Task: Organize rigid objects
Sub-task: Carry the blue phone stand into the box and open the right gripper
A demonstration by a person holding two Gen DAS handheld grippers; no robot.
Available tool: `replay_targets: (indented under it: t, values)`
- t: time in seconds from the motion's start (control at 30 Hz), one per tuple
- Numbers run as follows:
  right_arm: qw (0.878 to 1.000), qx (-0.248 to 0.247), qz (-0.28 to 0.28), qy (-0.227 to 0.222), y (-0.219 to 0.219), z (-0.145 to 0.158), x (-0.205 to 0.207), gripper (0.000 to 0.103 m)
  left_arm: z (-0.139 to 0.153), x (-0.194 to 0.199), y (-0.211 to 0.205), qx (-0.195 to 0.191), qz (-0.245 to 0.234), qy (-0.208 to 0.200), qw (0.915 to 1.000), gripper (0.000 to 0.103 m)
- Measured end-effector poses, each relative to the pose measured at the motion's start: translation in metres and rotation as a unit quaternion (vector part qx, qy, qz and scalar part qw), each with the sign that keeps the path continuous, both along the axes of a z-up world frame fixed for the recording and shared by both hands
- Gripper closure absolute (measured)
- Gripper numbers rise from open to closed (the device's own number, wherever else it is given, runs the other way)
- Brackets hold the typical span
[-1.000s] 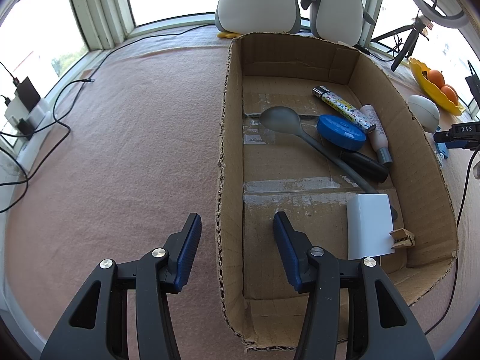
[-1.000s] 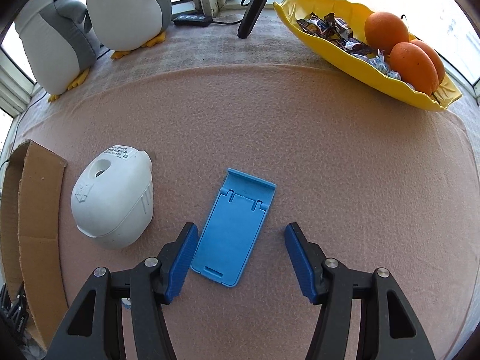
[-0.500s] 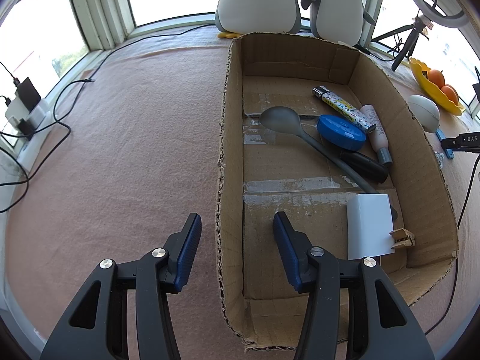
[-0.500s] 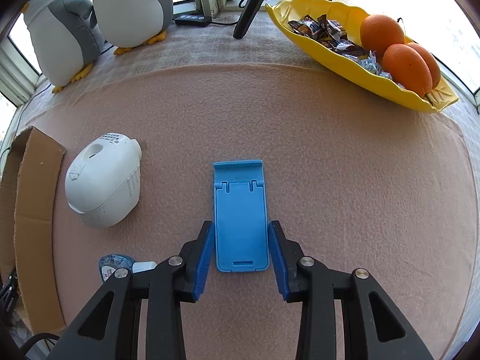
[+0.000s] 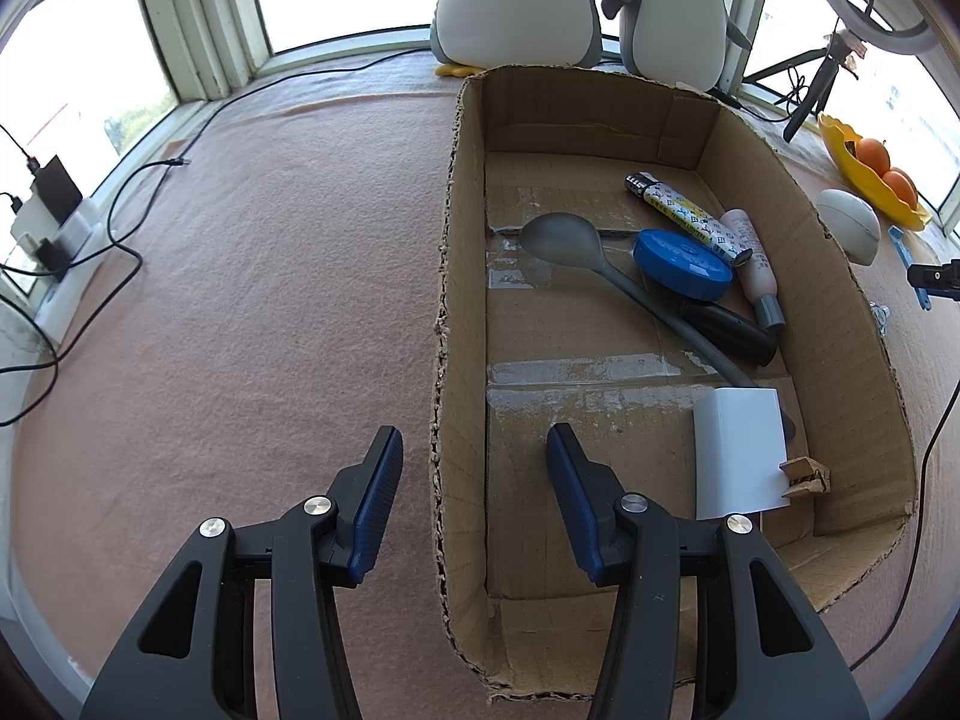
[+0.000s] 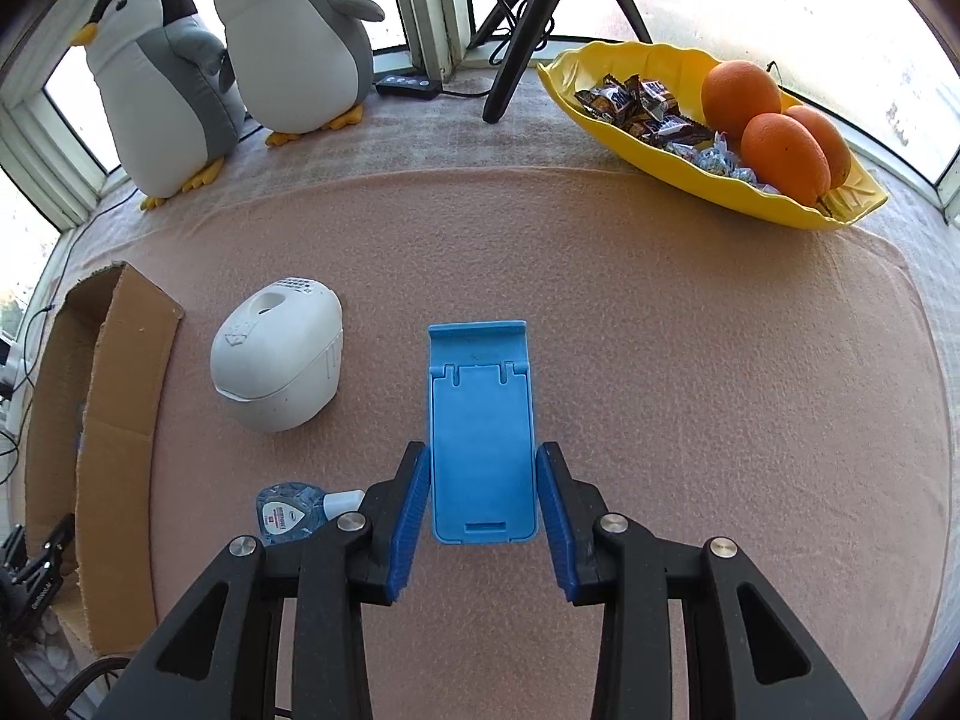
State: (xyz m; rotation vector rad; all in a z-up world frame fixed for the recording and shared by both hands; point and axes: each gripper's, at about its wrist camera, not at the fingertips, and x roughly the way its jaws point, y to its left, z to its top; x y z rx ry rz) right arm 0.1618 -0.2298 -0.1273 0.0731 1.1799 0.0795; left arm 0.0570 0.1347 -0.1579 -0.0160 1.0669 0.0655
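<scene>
Where the pink cloth covers the table [image 5: 252, 276], the biggest thing on it is the box [image 5: 465, 312], an open cardboard tray; the left gripper [image 5: 474, 468] hangs over its near left wall with fingers [image 5: 378, 498] set wide, one outside the wall and one inside, nothing between them. Behind the box stand two penguins [image 6: 294, 30] by the window; a yellow dish [image 6: 798, 207] of oranges [image 6: 783, 147] and sweets sits at the table's far right. In the box lie a white block [image 5: 738, 450] at the near right, a grey spoon [image 5: 564, 237] running aslant with its bowl toward the far wall, a black handle [image 5: 729, 333] over it, a blue lid [image 5: 681, 264], a patterned lighter [image 5: 690, 216] and a pink tube [image 5: 750, 255] along the right wall. Outside the box, near its right side, a white case [image 6: 279, 354] rests on the cloth; just beside it the blue stand [image 6: 480, 432] lies flat, its hinged end pointing away. The right gripper [image 6: 483, 498] has its fingers [image 6: 414, 498] drawn in narrow against the stand's two long edges at its near end, holding it. A small clear bottle [image 6: 291, 510] lies near that gripper's left finger.
</scene>
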Motion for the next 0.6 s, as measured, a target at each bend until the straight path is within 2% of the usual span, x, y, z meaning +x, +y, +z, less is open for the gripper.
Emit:
replay_targets:
  t: [0.3, 0.6]
  values:
    - [0.996, 0.029, 0.067, -0.042, 0.058, 0.045, -0.009, 0.070, 0.000, 0.000, 0.001, -0.001, 0.001, -0.001, 1.0000, 0.052]
    - [0.988, 0.053, 0.135, -0.054, 0.123, 0.064, -0.019, 0.070, 0.000, 0.000, 0.006, -0.005, 0.001, -0.002, 1.0000, 0.052]
